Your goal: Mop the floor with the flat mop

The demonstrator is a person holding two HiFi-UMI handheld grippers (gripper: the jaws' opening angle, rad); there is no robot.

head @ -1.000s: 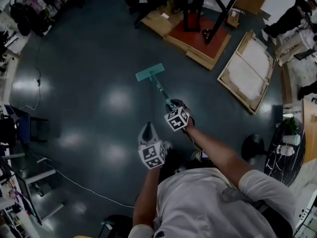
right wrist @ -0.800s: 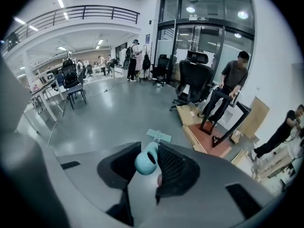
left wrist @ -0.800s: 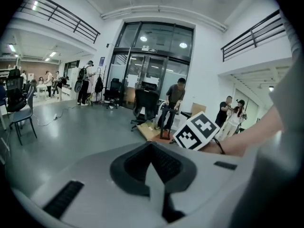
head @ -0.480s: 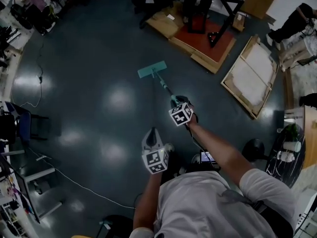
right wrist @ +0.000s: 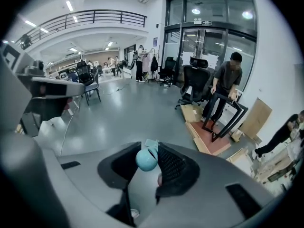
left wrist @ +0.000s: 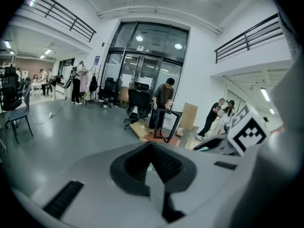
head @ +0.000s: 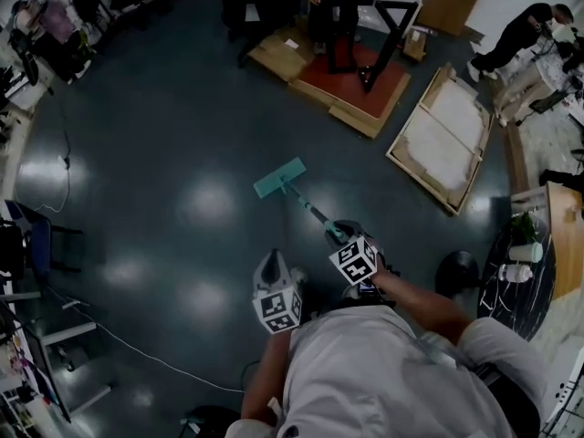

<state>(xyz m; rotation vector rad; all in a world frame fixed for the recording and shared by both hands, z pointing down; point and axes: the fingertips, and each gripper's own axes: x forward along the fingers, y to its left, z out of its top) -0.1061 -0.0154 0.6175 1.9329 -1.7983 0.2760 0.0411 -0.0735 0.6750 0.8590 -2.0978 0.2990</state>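
Note:
In the head view the flat mop's teal head point(head: 279, 178) lies on the dark, shiny floor point(head: 155, 108). Its teal handle point(head: 310, 208) slants back to my right gripper point(head: 339, 233), which is shut on the handle's upper end. In the right gripper view the handle's rounded teal end point(right wrist: 147, 159) sits between the ridged pads point(right wrist: 171, 164), with the mop head point(right wrist: 152, 144) just beyond it. My left gripper point(head: 271, 261) hovers beside the right one, to its left, apart from the mop. Its jaws point(left wrist: 153, 164) are together and hold nothing.
Flattened cardboard with a red mat point(head: 351, 71) and a black metal frame point(head: 383, 26) lies ahead, where a person stands. A wood-framed panel point(head: 443, 140) lies to the right. A cable point(head: 64, 172) and chairs line the left. A round black base point(head: 461, 267) is near my right.
The mop head has slid back across the floor toward me. My right gripper has drawn in and down toward my body with the handle. The left gripper has hardly moved.

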